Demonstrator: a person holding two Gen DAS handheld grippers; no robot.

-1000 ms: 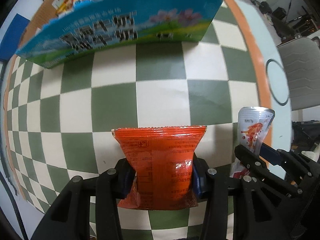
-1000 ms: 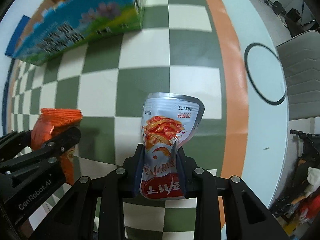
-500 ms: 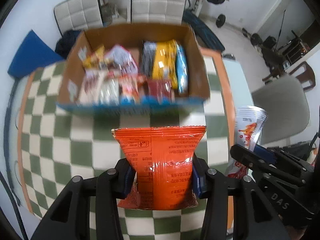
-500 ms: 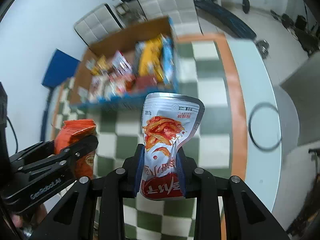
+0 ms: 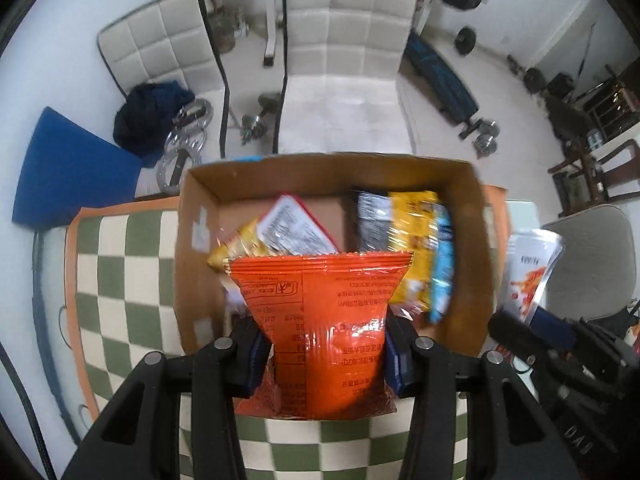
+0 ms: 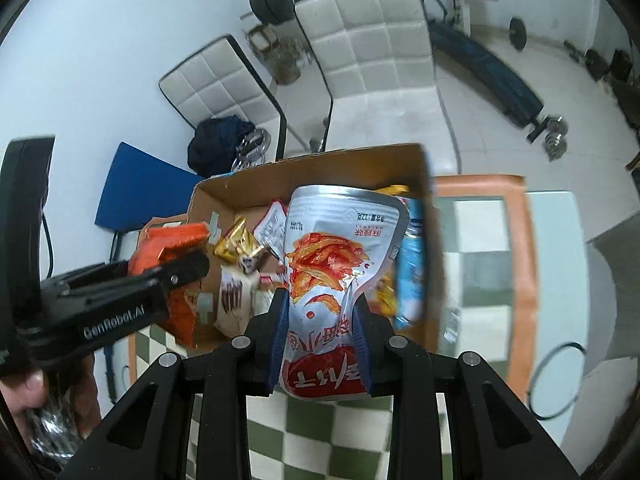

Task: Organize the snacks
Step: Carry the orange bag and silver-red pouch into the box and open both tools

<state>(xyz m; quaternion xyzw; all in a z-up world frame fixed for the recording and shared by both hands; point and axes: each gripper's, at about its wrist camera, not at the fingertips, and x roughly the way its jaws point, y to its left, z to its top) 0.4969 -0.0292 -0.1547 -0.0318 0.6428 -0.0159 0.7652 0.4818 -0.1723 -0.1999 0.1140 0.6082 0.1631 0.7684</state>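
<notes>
Snacks box [image 5: 476, 240] on green-checked table [image 5: 124, 280] | white chairs [image 5: 344, 60] behind | left hand-held gripper [image 5: 324, 356] grasps orange packet [image 5: 320, 320] | right hand-held gripper [image 6: 320, 344] grasps silver pouch [image 6: 336, 260]

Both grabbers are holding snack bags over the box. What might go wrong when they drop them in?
1. The cardboard box already holds many packets, such as the yellow packet. The orange snack bag in the left gripper may land on top and crush them.
2. The silver pouch in the right gripper hangs near the box's right wall, so it might catch the edge or fall outside.
3. The grippers are close together and might bump.
</notes>
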